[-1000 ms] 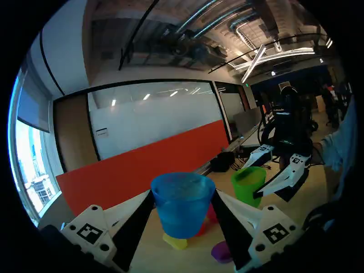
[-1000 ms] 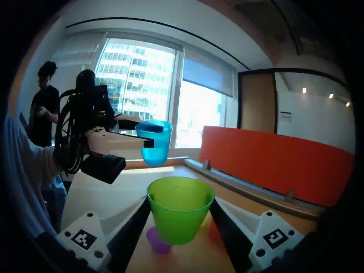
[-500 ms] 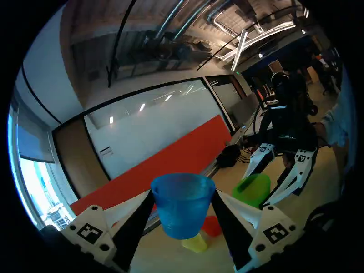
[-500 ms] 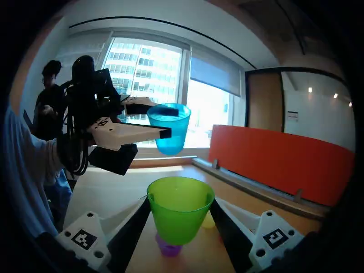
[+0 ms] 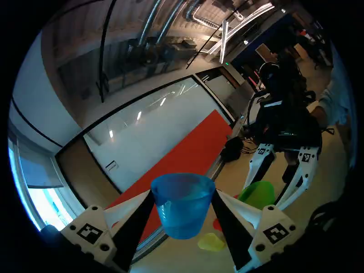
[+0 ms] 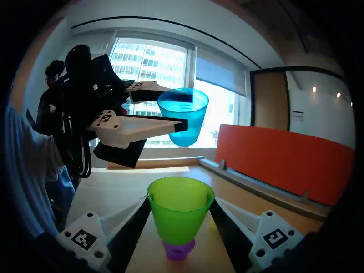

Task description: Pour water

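Note:
In the left gripper view my left gripper is shut on a translucent blue cup with water in it, and the view is tilted. Off to the right and lower, the green cup sits between the right gripper's white fingers. The right gripper view has my right gripper shut on that green cup, held upright and open-mouthed. Above it and a little to the left, the left gripper holds the blue cup, leaning slightly, higher than the green rim.
A wooden table lies below, with a purple cup, a yellow cup and a red cup on it. An orange panel runs along the table's far side. A person stands by the window.
The left gripper has lifted the blue cup higher and brought it closer, up over the green cup, and tilted. The green cup has stayed nearly still in the right gripper.

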`<act>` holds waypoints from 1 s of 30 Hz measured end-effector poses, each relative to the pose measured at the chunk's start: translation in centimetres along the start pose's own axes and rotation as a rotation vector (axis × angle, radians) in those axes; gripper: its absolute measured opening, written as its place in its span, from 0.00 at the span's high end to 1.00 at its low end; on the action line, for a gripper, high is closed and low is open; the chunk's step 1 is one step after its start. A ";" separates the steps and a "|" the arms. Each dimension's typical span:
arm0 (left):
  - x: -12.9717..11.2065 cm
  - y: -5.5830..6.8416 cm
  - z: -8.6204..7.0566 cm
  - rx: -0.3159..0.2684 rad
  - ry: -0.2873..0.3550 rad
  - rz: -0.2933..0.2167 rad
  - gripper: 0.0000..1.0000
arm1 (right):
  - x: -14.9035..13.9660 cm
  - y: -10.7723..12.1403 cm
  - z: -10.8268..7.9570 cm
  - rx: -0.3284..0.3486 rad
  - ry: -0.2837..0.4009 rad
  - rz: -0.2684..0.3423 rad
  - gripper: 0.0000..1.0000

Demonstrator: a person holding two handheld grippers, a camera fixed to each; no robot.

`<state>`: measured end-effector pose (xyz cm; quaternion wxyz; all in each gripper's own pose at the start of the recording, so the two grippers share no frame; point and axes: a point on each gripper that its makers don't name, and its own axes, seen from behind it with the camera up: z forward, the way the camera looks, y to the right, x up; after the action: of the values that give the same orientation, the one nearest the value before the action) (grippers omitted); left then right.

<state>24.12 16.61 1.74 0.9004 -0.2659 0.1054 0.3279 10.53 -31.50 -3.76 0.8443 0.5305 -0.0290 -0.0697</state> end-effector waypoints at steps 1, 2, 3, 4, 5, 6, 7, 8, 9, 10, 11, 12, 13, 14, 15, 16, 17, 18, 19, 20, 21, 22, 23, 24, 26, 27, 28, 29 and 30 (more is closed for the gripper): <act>0.1 0.0 -0.1 0.002 -0.001 0.011 0.14 | 0.0 0.0 0.1 0.002 0.001 0.000 0.09; 0.1 -0.1 -0.2 0.004 -0.002 0.023 0.14 | 0.0 -0.1 0.2 0.004 0.001 0.000 0.09; 0.2 -0.1 -0.3 0.006 -0.004 0.035 0.14 | 0.1 -0.2 0.3 0.006 0.002 0.000 0.09; 0.3 -0.1 -0.3 0.007 -0.004 0.046 0.14 | 0.1 -0.2 0.4 0.009 0.002 -0.001 0.09; 0.3 -0.1 -0.3 0.008 -0.005 0.056 0.14 | 0.1 -0.3 0.4 0.011 0.003 -0.001 0.09; 0.4 -0.1 -0.3 0.009 -0.006 0.068 0.14 | 0.1 -0.4 0.5 0.014 0.003 -0.002 0.09; 0.4 -0.1 -0.3 0.010 -0.006 0.077 0.14 | 0.2 -0.5 0.6 0.016 0.003 -0.003 0.09; 0.5 -0.2 -0.3 0.012 -0.006 0.087 0.14 | 0.2 -0.5 0.6 0.017 0.004 -0.004 0.09; 0.5 -0.2 -0.3 0.013 -0.007 0.097 0.14 | 0.2 -0.6 0.7 0.019 0.004 -0.005 0.09; 0.5 -0.2 -0.2 0.014 -0.008 0.105 0.14 | 0.2 -0.7 0.7 0.021 0.004 -0.005 0.09; 0.5 -0.1 -0.1 0.015 -0.010 0.113 0.14 | 0.2 -0.8 0.7 0.023 0.004 -0.006 0.09; 0.5 -0.2 0.0 0.017 -0.010 0.122 0.14 | 0.2 -0.8 0.8 0.025 0.004 -0.006 0.09; 0.5 -0.2 0.1 0.019 -0.010 0.131 0.14 | 0.2 -0.8 0.8 0.025 0.004 -0.007 0.09; 0.6 -0.3 0.2 0.021 -0.010 0.140 0.14 | 0.2 -0.8 0.8 0.026 0.003 -0.007 0.09; 0.6 -0.3 0.3 0.023 -0.010 0.151 0.14 | 0.1 -0.8 0.8 0.026 0.003 -0.008 0.09; 0.6 -0.3 0.4 0.025 -0.011 0.161 0.14 | 0.1 -0.8 0.8 0.026 0.002 -0.008 0.09; 0.6 -0.4 0.5 0.027 -0.011 0.171 0.14 | 0.0 -0.8 0.8 0.025 0.002 -0.009 0.09; 0.7 -0.3 0.5 0.028 -0.011 0.181 0.14 | 0.0 -0.7 0.8 0.025 0.001 -0.009 0.09; 0.7 -0.3 0.6 0.028 -0.011 0.188 0.14 | 0.0 -0.7 0.8 0.025 0.001 -0.009 0.09; 0.7 -0.3 0.6 0.028 -0.011 0.196 0.14 | 0.0 -0.7 0.8 0.025 0.001 -0.009 0.09; 0.8 -0.3 0.7 0.028 -0.011 0.204 0.14 | -0.1 -0.6 0.8 0.024 0.001 -0.009 0.09; 0.9 -0.3 0.7 0.028 -0.011 0.211 0.14 | -0.1 -0.5 0.8 0.024 0.001 -0.008 0.09; 0.9 -0.3 0.7 0.028 -0.011 0.217 0.14 | -0.1 -0.5 0.8 0.023 0.001 -0.008 0.09; 1.0 -0.3 0.8 0.029 -0.010 0.225 0.14 | -0.1 -0.4 0.8 0.022 0.001 -0.008 0.09; 1.1 -0.3 0.8 0.030 -0.009 0.238 0.14 | -0.1 -0.4 0.7 0.020 0.001 -0.008 0.09; 1.1 -0.3 0.8 0.031 -0.009 0.245 0.14 | -0.1 -0.4 0.7 0.020 0.001 -0.009 0.09; 1.1 -0.3 0.9 0.032 -0.009 0.251 0.14 | -0.1 -0.4 0.7 0.020 0.001 -0.009 0.09; 1.2 -0.3 0.9 0.033 -0.008 0.258 0.14 | -0.1 -0.4 0.6 0.020 0.001 -0.009 0.09; 1.2 -0.3 0.9 0.034 -0.009 0.265 0.14 | -0.1 -0.3 0.6 0.019 0.001 -0.009 0.09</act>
<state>25.28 17.53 2.20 0.8540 -0.2328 0.1413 0.4434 10.31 -32.19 -3.80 0.8389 0.5388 -0.0268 -0.0731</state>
